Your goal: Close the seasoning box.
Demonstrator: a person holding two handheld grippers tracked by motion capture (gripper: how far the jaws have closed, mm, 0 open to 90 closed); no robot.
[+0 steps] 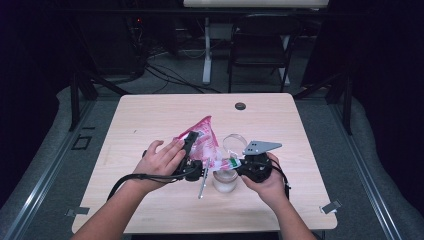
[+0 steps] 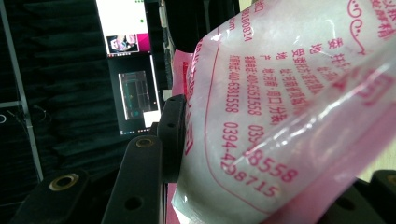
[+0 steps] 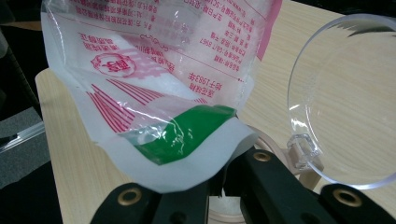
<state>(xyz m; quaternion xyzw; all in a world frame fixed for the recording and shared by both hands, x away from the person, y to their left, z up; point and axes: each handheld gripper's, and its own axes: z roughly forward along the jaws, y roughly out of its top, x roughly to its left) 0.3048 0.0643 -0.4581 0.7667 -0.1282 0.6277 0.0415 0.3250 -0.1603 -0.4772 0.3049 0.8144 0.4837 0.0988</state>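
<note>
A pink and white printed plastic bag of white grains hangs tilted over a glass jar at the table's middle front. My left gripper is shut on the bag's upper left side; in the left gripper view the bag bulges between the jaws. My right gripper is shut on the bag's lower corner, beside a green patch. That corner sits just above the jar's mouth. The jar's clear hinged lid stands open behind it.
A thin metal utensil lies on the wooden table just left of the jar. A small black disc sits near the far edge. A chair and a desk leg stand beyond the table.
</note>
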